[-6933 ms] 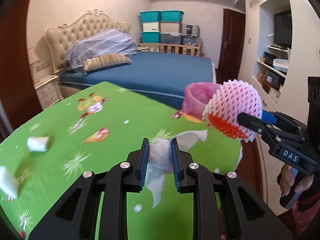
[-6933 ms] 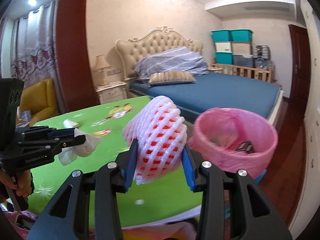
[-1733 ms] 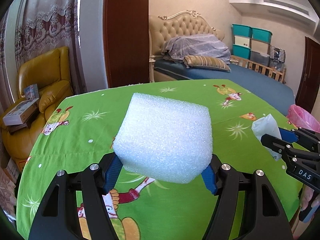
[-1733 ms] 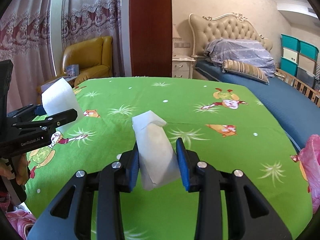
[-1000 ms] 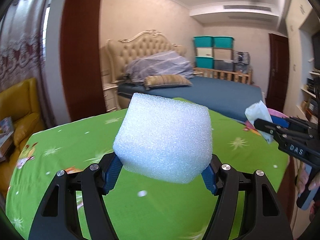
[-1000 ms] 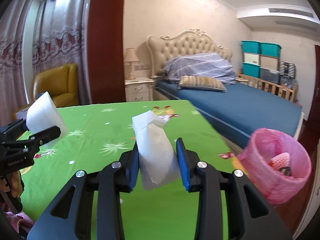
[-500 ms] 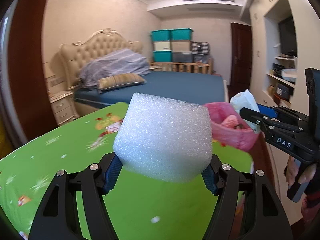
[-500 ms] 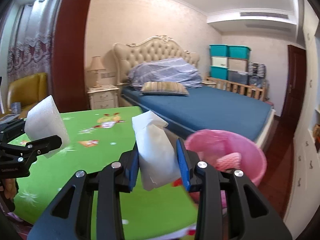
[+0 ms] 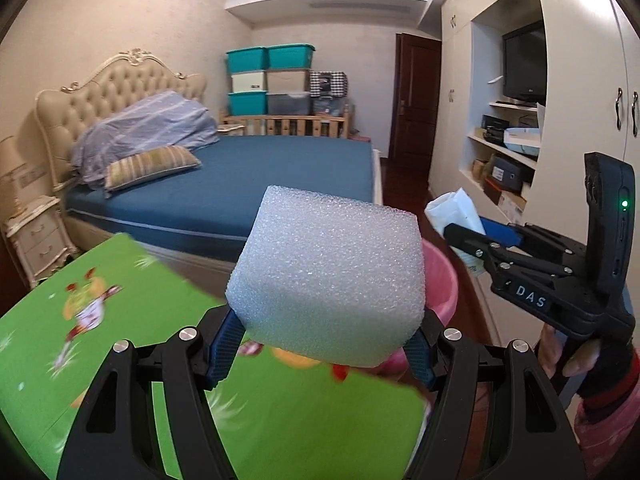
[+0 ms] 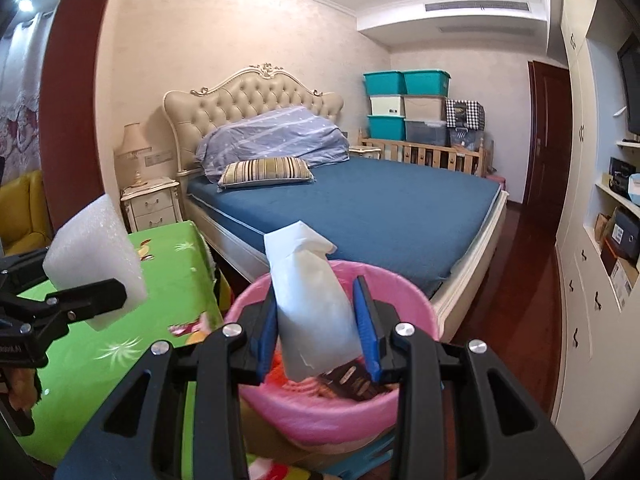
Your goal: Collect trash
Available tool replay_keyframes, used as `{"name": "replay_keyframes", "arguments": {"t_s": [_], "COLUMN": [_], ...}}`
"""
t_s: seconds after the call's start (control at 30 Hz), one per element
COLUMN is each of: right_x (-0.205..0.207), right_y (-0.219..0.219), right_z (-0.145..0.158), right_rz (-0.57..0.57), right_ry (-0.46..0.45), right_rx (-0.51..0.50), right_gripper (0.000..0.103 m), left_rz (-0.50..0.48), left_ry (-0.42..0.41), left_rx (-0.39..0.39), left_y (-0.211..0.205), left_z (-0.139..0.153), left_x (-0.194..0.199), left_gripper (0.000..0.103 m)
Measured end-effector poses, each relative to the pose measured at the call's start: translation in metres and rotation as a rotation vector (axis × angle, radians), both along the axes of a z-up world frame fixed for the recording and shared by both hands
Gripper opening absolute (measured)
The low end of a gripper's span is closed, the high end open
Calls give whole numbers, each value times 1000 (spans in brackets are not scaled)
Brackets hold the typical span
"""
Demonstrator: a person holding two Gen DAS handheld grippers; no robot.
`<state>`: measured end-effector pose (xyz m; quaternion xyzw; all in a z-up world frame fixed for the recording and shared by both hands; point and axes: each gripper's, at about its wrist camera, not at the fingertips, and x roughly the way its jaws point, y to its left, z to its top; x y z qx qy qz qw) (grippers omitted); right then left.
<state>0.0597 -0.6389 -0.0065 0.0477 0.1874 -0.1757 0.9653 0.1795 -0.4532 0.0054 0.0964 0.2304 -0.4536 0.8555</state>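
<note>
Change: half a second ago the pink bin (image 10: 404, 304) stood ahead of the right gripper (image 10: 316, 322); now the bin's mouth lies right under it, and the green table (image 10: 132, 360) has slid off to the left of both views.
Meaning for task: both pieces of trash look ready to be dropped — I judge the carrying is almost done and the release comes next.
Right gripper: its jaws are closed on the white tissue (image 10: 312, 304), which hangs over the bin opening.
Left gripper: the left gripper (image 9: 326, 340) clamps the white foam block (image 9: 328, 280) between its blue pads; its jaws stand wide only because the block is wide.
Foam block position: above the table's edge, near the bin but, as I judge, not yet over its mouth.
Bin: lined with pink plastic, standing beside the table's corner; it already holds some trash — a dark wrapper and something orange.
Surface: green cloth with cartoon figures and starburst marks; no trash shows on the part in view.
Room: a bedroom with a blue bed (image 10: 360, 208), a tufted headboard, stacked teal storage boxes (image 9: 270, 76), a dark door and white shelves with a television.
</note>
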Motion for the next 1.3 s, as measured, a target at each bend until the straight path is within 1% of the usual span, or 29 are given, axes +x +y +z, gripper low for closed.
{"name": "replay_keyframes", "arguments": {"t_s": [0.13,0.27,0.47,0.5,0.53,0.6,0.67,0.7,0.73,0.8,0.83,0.87,0.93,1.0,1.07,1.17,1.27,1.3], "right_x": [17,30,41,45,48,56,67,71,76,77,77,69,52,31,8,-25,-54,-64], "right_y": [-22,-35,-49,-50,-50,-56,-62,-66,-68,-74,-74,-79,-75,-66,-55,-30,-4,3], "right_z": [0,-7,-10,-9,-8,-7,-4,-3,0,5,8,15,28,42,55,68,71,71], "right_rz": [0,-3,-7,-5,0,15,32,40,53,53,49,49,50,46,41,28,-18,-37], "right_ry": [12,36,51,48,46,40,26,18,11,-6,-14,-29,-65,-93,-115,-121,-96,-91], "right_rx": [6,12,15,20,24,28,48,61,77,96,99,102,104,93,67,31,-41,-62], "right_gripper": [34,35,36,37,37,43,62,67,69,69,69,69,70,74,83,91,98,98], "left_rz": [-19,-22,-19,-15,-16,-7,6,15,25,44,54,64,88,136,207,267,264,255], "left_ry": [44,91,127,132,140,151,148,150,152,145,134,121,82,39,-9,-64,-111,-122], "left_rx": [-15,-18,-17,-23,-38,-83,-91,-104,-119,-130,-135,-137,-136,-126,-115,-129,-156,-158], "left_y": [-34,-61,-96,-101,-104,-106,-104,-100,-94,-82,-72,-64,-44,-22,-2,21,42,47], "left_z": [-2,-8,-17,-17,-15,-10,-5,-1,3,8,12,14,20,26,35,48,59,60], "left_x": [13,31,52,55,59,67,71,73,76,78,78,78,73,68,60,41,10,0], "left_gripper": [65,65,66,73,84,91,91,91,92,95,95,95,96,96,96,96,96,96]}}
